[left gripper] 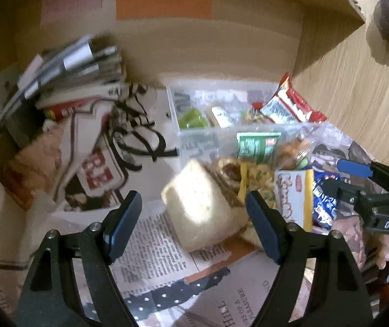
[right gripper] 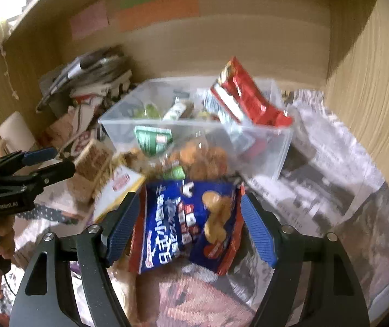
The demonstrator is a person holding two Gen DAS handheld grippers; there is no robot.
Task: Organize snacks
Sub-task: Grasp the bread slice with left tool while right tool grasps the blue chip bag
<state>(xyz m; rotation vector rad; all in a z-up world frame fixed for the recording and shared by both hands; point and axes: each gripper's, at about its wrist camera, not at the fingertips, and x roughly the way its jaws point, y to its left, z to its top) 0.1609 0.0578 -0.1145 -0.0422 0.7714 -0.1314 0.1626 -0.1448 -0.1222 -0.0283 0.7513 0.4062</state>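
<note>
Books (left gripper: 66, 65): a stack at the far left, leaning on the wooden wall.
Left claw (left gripper: 194, 212): jaws apart, holding nothing; a pale wrapped snack block (left gripper: 202, 204) lies between the tips on the newspaper (left gripper: 150, 248).
Clear box (right gripper: 262, 147): in the middle, with a red packet (right gripper: 246, 95) sticking out over its rim.
Right claw (right gripper: 189, 218): jaws apart around the blue snack bag (right gripper: 183, 220); grip cannot be told.

So the count: one clear plastic bin (right gripper: 262, 147), one red snack pack (right gripper: 246, 95) sticking out of it, one blue snack bag (right gripper: 186, 218) and one pale wrapped block (left gripper: 199, 204) out front. Three coloured paper labels (left gripper: 164, 5) on the back wall, plus one stack of magazines (left gripper: 66, 68) in the corner
</note>
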